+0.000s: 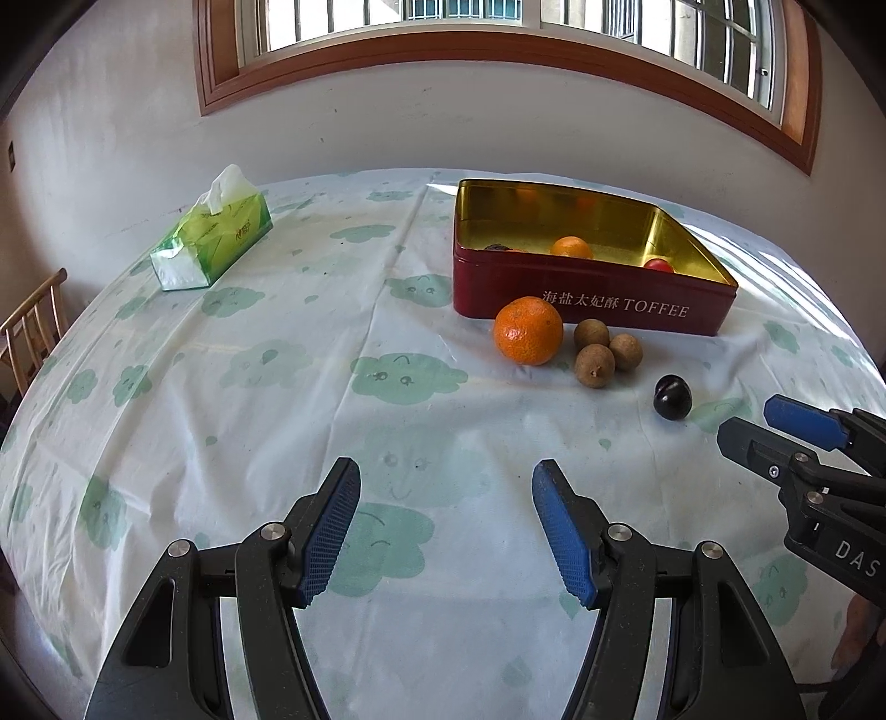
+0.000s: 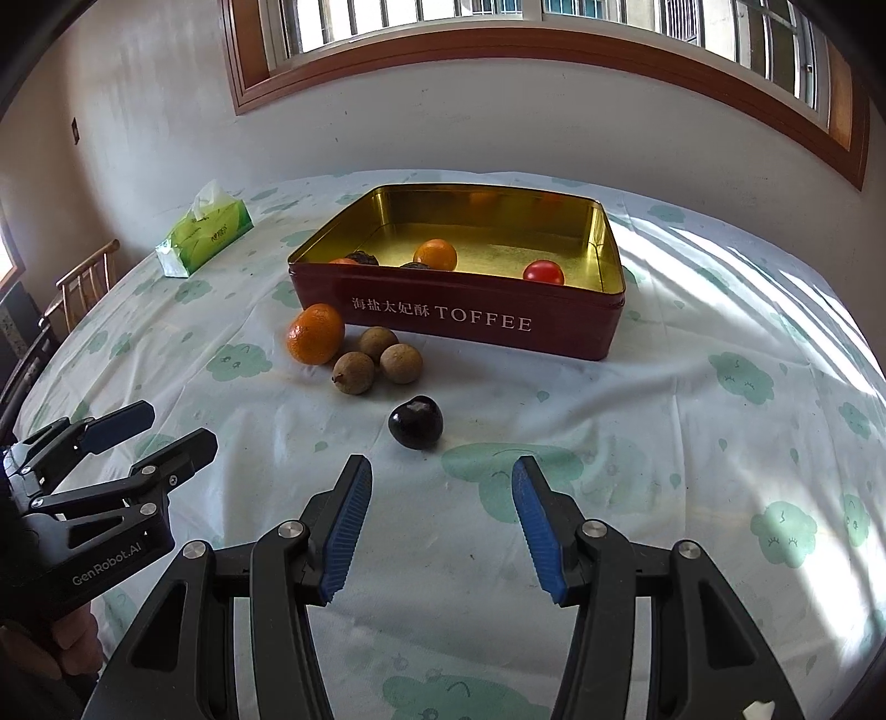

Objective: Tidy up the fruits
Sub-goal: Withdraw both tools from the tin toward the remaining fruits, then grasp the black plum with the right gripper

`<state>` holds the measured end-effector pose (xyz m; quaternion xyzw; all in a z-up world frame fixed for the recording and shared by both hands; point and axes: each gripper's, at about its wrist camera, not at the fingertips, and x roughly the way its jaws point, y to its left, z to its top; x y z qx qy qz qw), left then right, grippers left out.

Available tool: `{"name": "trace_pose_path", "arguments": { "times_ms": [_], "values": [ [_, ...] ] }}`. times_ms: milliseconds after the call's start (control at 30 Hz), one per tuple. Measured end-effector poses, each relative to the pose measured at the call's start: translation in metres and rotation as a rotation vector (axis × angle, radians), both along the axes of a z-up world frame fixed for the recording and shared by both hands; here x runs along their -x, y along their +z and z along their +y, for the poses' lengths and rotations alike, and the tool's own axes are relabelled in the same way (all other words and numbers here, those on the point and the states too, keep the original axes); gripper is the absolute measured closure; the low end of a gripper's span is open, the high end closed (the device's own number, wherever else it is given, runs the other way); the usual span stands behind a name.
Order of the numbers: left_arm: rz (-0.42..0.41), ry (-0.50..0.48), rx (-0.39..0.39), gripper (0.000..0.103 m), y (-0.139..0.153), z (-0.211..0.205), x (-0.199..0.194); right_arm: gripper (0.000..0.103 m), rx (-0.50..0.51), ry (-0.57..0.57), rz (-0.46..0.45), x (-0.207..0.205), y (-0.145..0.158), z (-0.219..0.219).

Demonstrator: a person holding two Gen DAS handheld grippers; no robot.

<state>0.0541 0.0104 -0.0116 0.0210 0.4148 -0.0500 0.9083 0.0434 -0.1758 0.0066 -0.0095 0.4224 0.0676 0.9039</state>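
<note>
**Loose fruit waiting outside the tin, both grippers hanging open**

The right hand-held gripper (image 2: 442,520) is hovering low over the surface (image 2: 692,443) with its blue pads spread wide and nothing between them, pointing at the dark plum (image 2: 416,422) lying just ahead. That fruit is sitting nearest and apart from the rest, so it is probably the next pick. The left hand-held gripper (image 1: 446,523) is also gaping wide and carrying nothing, hanging back on its own side, apparently leaving the approach clear.

Behind the plum, three brown longans (image 2: 376,360) are clustering together, touching, with a mandarin (image 2: 315,334) beside them, all lying just in front of the red toffee tin (image 2: 459,321). The tin is standing lidless, already holding a small orange (image 2: 436,255), a red tomato-like fruit (image 2: 544,273) and some dark pieces, so it is evidently serving as the collecting place.

A cloud-print cloth is covering the surface, sunlight is striping its right side, a green tissue pack (image 2: 207,230) is resting far left, and a barred window (image 2: 554,33) is running above.
</note>
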Motion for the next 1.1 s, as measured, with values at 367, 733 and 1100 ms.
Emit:
{"name": "trace_pose_path", "arguments": {
  "times_ms": [367, 733, 1100],
  "values": [
    [0.011, 0.03, 0.013, 0.037, -0.005, 0.016, -0.002, 0.055, 0.01, 0.025, 0.036, -0.01, -0.011, 0.015],
    [0.027, 0.049, 0.029, 0.037, -0.012, 0.025, -0.009, 0.061, 0.068, 0.027, 0.061, -0.037, -0.024, 0.017],
    [0.034, 0.041, 0.029, 0.037, -0.014, 0.022, -0.018, 0.073, 0.089, 0.038, 0.058, -0.049, -0.031, 0.019]
  ]
}}
